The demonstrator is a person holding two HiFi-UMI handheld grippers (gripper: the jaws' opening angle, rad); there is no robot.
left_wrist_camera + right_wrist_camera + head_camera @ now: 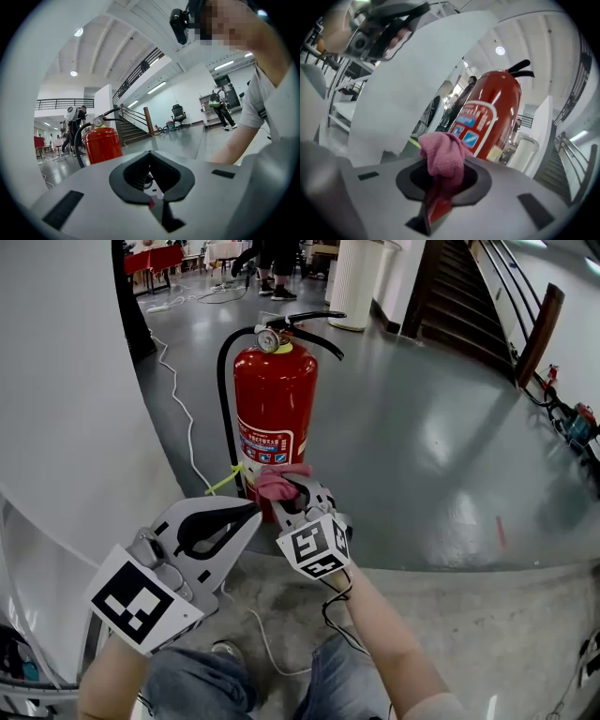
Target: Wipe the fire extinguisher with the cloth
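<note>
A red fire extinguisher (275, 399) with a black hose, black handle and gauge stands upright on the grey floor. My right gripper (296, 495) is shut on a pink cloth (280, 480), which rests against the cylinder's lower front, just under the label. In the right gripper view the bunched cloth (442, 155) sticks out of the jaws in front of the extinguisher (494, 112). My left gripper (249, 512) sits lower left of the cylinder, shut and holding nothing, a short way off. The left gripper view shows the extinguisher (102, 143) far left, beyond the gripper (157, 200).
A white curved wall (66, 381) runs close along the left. A white cable (183, 418) trails on the floor behind the extinguisher, and a yellow tie (225, 482) hangs at its base. A staircase (469, 296) rises far right. My knees are below.
</note>
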